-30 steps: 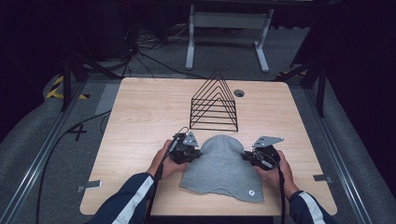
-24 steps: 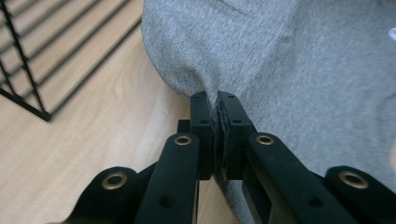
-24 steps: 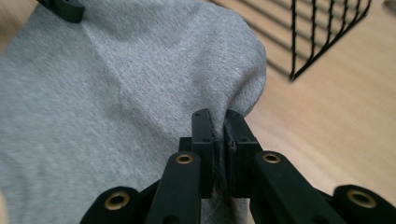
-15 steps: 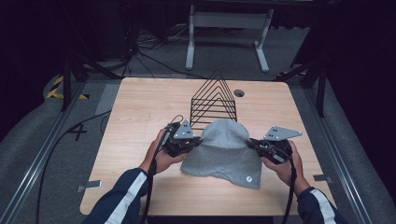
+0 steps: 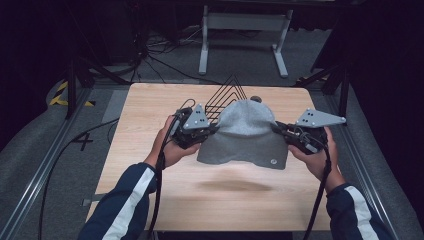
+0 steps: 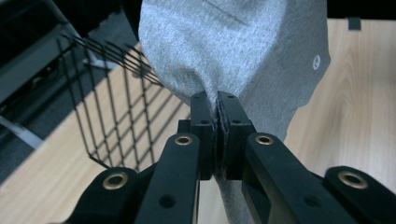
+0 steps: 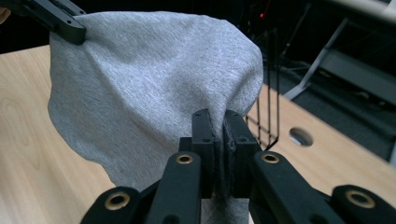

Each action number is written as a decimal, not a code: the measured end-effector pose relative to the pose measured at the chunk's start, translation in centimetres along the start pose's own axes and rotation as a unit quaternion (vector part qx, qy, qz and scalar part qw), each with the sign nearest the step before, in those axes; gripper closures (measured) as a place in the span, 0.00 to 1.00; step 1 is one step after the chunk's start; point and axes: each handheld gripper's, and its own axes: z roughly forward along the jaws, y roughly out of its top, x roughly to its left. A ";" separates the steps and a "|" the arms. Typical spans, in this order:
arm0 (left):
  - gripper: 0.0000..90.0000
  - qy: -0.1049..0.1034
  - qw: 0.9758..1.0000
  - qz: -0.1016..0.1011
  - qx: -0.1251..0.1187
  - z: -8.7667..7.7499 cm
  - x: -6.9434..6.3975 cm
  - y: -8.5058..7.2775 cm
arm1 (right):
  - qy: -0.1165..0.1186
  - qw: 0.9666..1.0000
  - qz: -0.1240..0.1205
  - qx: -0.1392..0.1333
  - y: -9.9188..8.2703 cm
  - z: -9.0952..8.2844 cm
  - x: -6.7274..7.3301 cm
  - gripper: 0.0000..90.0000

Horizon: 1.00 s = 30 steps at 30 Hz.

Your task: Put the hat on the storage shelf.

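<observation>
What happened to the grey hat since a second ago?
Both grippers lifted the grey hat off the table; it lay flat before and now hangs in the air with its shadow below. The left gripper and right gripper stayed clamped on its two sides. The black wire rack kept its place.

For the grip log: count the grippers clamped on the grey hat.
2. The left gripper pinches the grey hat at its left edge; the right gripper pinches its right edge.
</observation>
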 end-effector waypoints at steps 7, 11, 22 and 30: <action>0.96 0.019 1.000 0.004 -0.025 -1.4 1.6 2.4 | -0.009 1.000 -0.009 -0.024 3.4 -1.0 -1.1 0.95; 0.96 0.029 0.999 0.000 -0.039 -2.4 2.9 4.1 | -0.023 0.999 -0.010 -0.041 6.0 -1.4 -2.1 0.95; 0.96 0.061 0.997 -0.002 -0.052 -3.2 6.0 6.7 | -0.044 0.997 -0.013 -0.059 9.5 -0.7 -3.9 0.95; 0.96 0.083 0.995 -0.024 -0.054 -2.8 8.5 7.6 | -0.056 0.996 -0.011 -0.062 11.3 1.3 -5.2 0.95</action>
